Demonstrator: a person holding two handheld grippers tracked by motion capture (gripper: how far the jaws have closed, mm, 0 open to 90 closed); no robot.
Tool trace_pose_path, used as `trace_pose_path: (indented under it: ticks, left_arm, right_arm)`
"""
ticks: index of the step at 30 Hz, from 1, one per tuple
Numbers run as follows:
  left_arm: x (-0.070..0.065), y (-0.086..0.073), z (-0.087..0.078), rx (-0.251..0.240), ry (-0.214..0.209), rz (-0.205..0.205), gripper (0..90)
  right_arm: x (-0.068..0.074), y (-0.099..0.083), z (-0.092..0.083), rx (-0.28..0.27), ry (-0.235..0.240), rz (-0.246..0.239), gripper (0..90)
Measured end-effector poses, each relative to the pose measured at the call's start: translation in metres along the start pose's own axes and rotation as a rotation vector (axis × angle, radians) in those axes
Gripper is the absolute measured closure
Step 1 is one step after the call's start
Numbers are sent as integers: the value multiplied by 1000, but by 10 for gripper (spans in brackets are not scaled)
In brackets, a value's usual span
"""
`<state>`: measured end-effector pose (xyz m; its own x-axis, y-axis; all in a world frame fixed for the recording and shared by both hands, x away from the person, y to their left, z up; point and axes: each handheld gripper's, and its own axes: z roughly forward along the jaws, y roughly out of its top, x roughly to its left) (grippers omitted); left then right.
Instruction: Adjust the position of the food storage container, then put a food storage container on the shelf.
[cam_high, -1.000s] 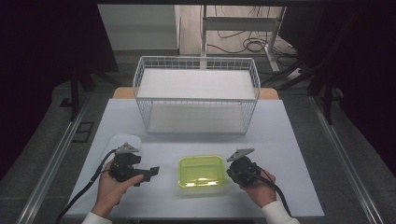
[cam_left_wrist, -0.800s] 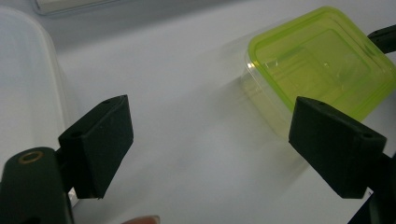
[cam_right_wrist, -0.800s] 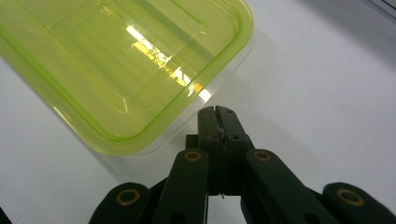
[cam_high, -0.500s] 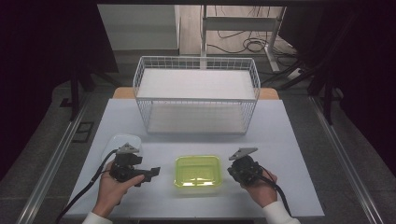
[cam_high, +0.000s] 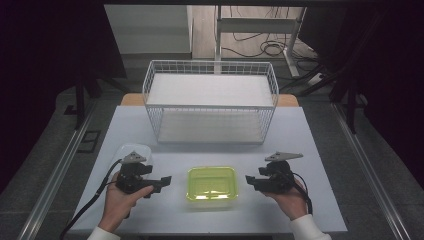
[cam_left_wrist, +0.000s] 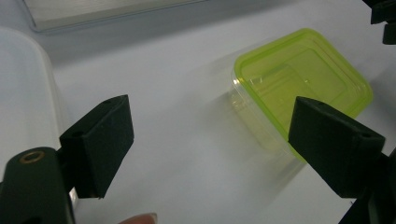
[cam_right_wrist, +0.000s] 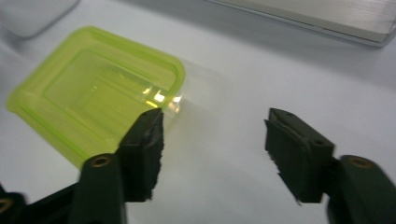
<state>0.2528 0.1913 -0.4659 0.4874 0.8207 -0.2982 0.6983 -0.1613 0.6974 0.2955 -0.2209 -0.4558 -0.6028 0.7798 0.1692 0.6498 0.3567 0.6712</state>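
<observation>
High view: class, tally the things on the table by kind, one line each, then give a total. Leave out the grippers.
Green-lidded container: 1
Clear container: 1
White wire basket: 1
Total: 3

The right gripper (cam_right_wrist: 215, 140) has just been opening its jaws, nothing between them, above the white tabletop (cam_right_wrist: 243, 84), with the green lidded container (cam_right_wrist: 93, 98) beyond its left jaw.

Right gripper (cam_high: 248, 181): its jaws, shut earlier, have just been opening and now stand wide with nothing between them; it sits farther right, clear of the yellow-green translucent plastic container (cam_high: 212, 183).
</observation>
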Motion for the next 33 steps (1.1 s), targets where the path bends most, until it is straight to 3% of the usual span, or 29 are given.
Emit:
trace_pose_path:
  ticks: [1, 5, 8, 12, 15, 22, 26, 33]
  left_arm:
    - [0, 0, 0, -1, 1, 2, 135]
    - [-1, -3, 1, 14, 15, 21, 134]
    - [-5, -5, 2, 24, 15, 23, 132]
    - [-10, -4, -2, 8, -21, -17, 127]
    - [-17, -1, 0, 13, 8, 3, 118]
    - [-35, 4, 16, 54, -132, -35, 98]
    - [-36, 1, 28, 96, -134, -45, 122]
    - [-36, 3, 42, 111, -164, -113, 225]
  right_arm:
    - [-2, 0, 0, -11, 29, 19, 307]
    - [-5, 3, 1, -25, 72, 40, 278]
    - [-5, 5, 2, -35, 89, 51, 274]
    - [-5, 5, 0, -43, 105, 56, 269]
    - [-5, 3, 1, -50, 119, 64, 264]
    - [-2, 2, 2, -46, 140, 70, 265]
    - [-2, 3, 4, -43, 150, 86, 280]
    - [5, 1, 12, -16, 178, 99, 332]
